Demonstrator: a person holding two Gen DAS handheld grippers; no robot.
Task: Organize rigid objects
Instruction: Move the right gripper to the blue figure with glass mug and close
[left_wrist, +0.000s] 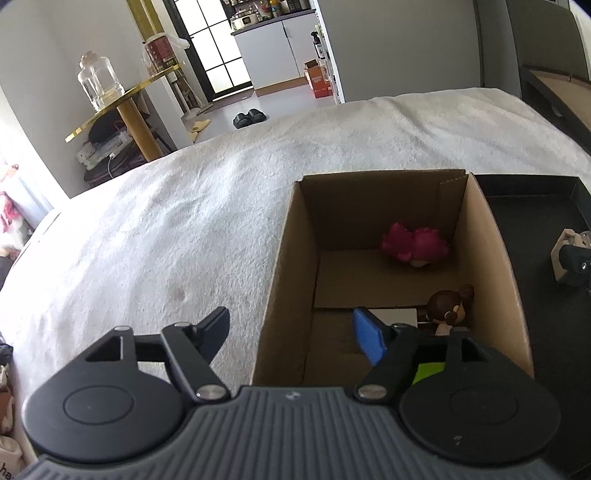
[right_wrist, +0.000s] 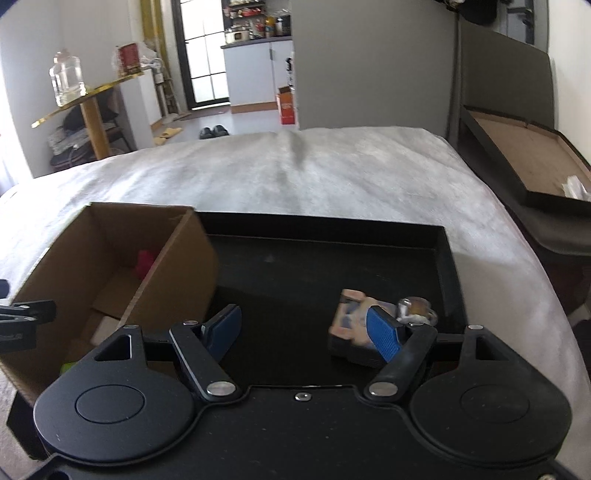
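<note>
My left black hand-held gripper (left_wrist: 291, 330), with blue finger pads, points down at a slant, its jaws spread wide and nothing pressed between them. My right black hand-held gripper (right_wrist: 303, 326) tilts down likewise, blue-padded jaws apart and gripping nothing.

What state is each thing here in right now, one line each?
Left tongs: open, nothing between them.
Right tongs: open, empty.
Cardboard box: open-topped, upright.
Pink toy: inside the box, far end.
Brown figure: inside the box, by its right wall.
Black tray: beside the box.
Small toy: lying in the tray.
</note>
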